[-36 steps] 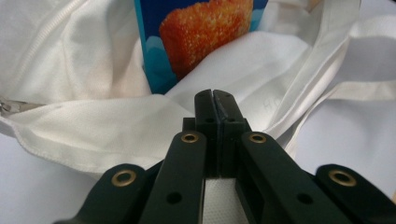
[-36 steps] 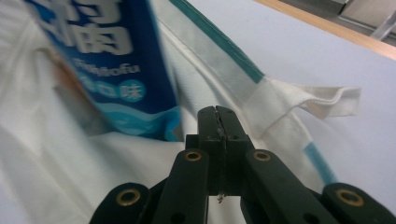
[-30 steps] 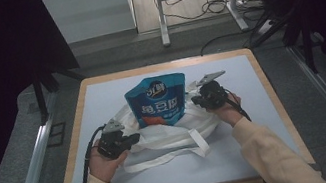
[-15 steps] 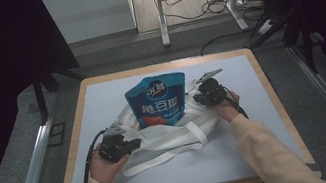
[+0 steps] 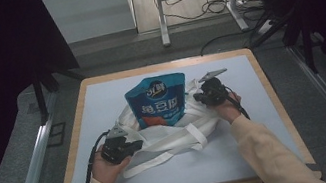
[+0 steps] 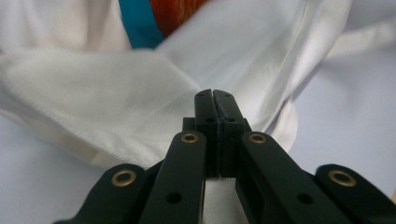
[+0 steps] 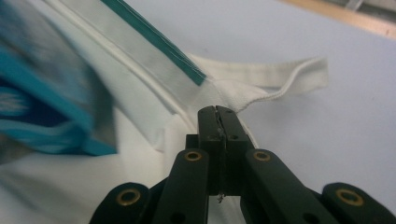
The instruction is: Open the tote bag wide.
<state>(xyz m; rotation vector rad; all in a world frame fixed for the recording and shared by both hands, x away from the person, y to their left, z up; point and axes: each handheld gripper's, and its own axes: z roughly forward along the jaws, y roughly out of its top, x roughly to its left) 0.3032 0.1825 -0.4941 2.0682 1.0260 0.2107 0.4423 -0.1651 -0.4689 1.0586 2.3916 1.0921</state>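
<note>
Working from the left edge of the tabletop (image 5: 263,155), we hold the left hand-held gripper (image 5: 133,147) in our left hand (image 5: 106,167), toward the near left corner. Its jaws are pressed together on a fold of the white cloth bag (image 5: 173,133); in the left gripper view the cloth (image 6: 116,107) bunches right at the closed tips of that hand-held gripper (image 6: 213,93), and a strip of it shows between the jaws lower down.

Next comes the bag itself, lying crumpled across the middle of the tabletop, with its long straps (image 5: 163,160) trailing toward the near edge. A blue snack pouch (image 5: 157,101) leans up out of the bag's mouth, its top toward the far edge and its lower part, with an orange patch, tucked into the cloth. In the left gripper view a bit of that blue and orange (image 6: 159,18) shows past the folds.

Further right, we hold the right hand-held gripper (image 5: 198,97) in our right hand (image 5: 224,106), just beside the pouch and nearer the right edge. Its jaws are also clamped together on the bag; the right gripper view shows the tips (image 7: 217,109) pinching the cloth rim where a strap loop (image 7: 280,77) joins it, with the pouch (image 7: 42,93) blurred close by and bare tabletop (image 7: 327,140) beyond.
</note>
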